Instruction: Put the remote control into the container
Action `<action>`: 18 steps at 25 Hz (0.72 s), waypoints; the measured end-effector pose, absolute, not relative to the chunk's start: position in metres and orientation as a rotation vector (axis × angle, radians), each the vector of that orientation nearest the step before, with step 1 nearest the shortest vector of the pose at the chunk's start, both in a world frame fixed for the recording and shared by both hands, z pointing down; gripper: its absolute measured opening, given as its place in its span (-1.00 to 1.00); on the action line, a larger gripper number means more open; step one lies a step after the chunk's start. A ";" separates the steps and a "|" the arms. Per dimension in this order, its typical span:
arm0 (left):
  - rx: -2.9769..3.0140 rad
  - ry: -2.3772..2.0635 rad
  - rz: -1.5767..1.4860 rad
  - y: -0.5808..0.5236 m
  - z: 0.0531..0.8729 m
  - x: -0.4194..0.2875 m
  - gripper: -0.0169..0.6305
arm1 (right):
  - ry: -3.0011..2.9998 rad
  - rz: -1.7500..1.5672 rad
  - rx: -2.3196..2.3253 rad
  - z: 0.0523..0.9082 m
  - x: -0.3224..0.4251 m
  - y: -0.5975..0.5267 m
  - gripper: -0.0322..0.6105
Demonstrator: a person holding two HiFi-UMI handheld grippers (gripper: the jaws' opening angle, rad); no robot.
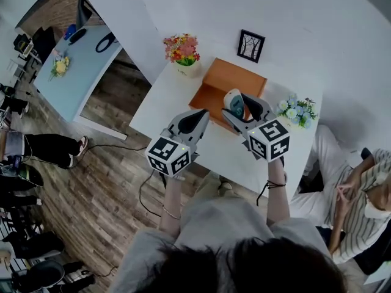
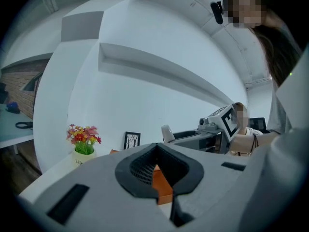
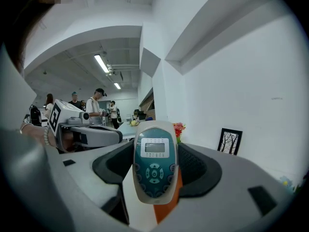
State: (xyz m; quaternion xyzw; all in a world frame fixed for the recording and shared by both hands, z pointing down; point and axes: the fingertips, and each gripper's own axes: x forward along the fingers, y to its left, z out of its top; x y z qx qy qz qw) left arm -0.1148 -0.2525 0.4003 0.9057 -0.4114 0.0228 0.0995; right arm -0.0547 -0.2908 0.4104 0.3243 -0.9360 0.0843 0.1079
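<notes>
The remote control (image 3: 154, 161), white with a teal face and a small screen, stands upright between the jaws of my right gripper (image 3: 154, 146), which is shut on it. In the head view the right gripper (image 1: 237, 102) holds the remote control (image 1: 233, 101) over the near edge of the orange container (image 1: 229, 81) on the white table (image 1: 165, 112). A strip of the orange container (image 3: 172, 203) shows below the remote. My left gripper (image 1: 200, 116) hovers to the left of it, shut and empty. Through its pads the left gripper view shows the orange container (image 2: 162, 181).
A pot of red and yellow flowers (image 1: 183, 50), a black picture frame (image 1: 250, 45) and a blue flower bunch (image 1: 297, 110) stand around the container. A person sits at the table's right (image 1: 348, 185). A pale blue table (image 1: 79, 69) lies far left.
</notes>
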 end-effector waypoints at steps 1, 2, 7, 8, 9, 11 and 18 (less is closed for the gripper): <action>2.675 -1.207 0.076 -0.257 0.404 -0.116 -0.94 | -2.747 0.255 0.959 0.413 -0.056 -0.295 -0.02; 2.673 -1.198 0.083 -0.262 0.407 -0.117 -0.94 | -2.739 0.258 0.964 0.416 -0.057 -0.300 -0.02; 2.656 -1.149 0.108 -0.282 0.426 -0.123 -0.94 | -2.687 0.281 0.967 0.435 -0.068 -0.320 -0.02; 2.652 -1.137 0.112 -0.286 0.430 -0.123 -0.94 | -2.676 0.290 0.965 0.440 -0.069 -0.323 -0.02; 2.648 -1.127 0.116 -0.290 0.434 -0.124 -0.94 | -2.664 0.298 0.964 0.445 -0.070 -0.327 -0.02; 2.641 -1.107 0.124 -0.297 0.442 -0.125 -0.94 | -2.638 0.312 0.961 0.455 -0.072 -0.333 -0.02; 2.609 -1.050 0.155 -0.321 0.468 -0.130 -0.94 | -2.554 0.363 0.915 0.490 -0.084 -0.352 -0.02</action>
